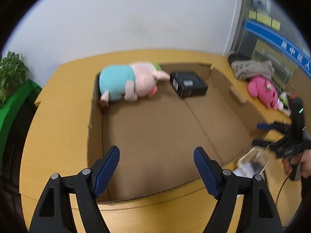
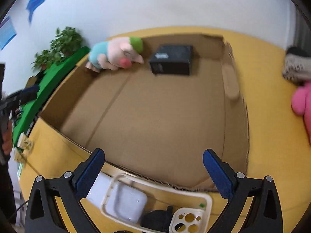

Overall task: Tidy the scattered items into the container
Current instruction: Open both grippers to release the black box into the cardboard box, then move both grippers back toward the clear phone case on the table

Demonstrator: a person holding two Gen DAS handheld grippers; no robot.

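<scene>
Currently both grippers, left (image 1: 156, 171) and right (image 2: 153, 174), gape empty; right hovers over a clear phone case (image 2: 155, 203) beside the cardboard box (image 2: 236, 116). Pinched badly, it may slip away.

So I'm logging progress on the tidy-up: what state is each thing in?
cardboard box: open
pig plush: inside box
black box: inside box
pink plush: outside, on table
phone case: outside, on table
left gripper: open, empty
right gripper: open, empty
</scene>
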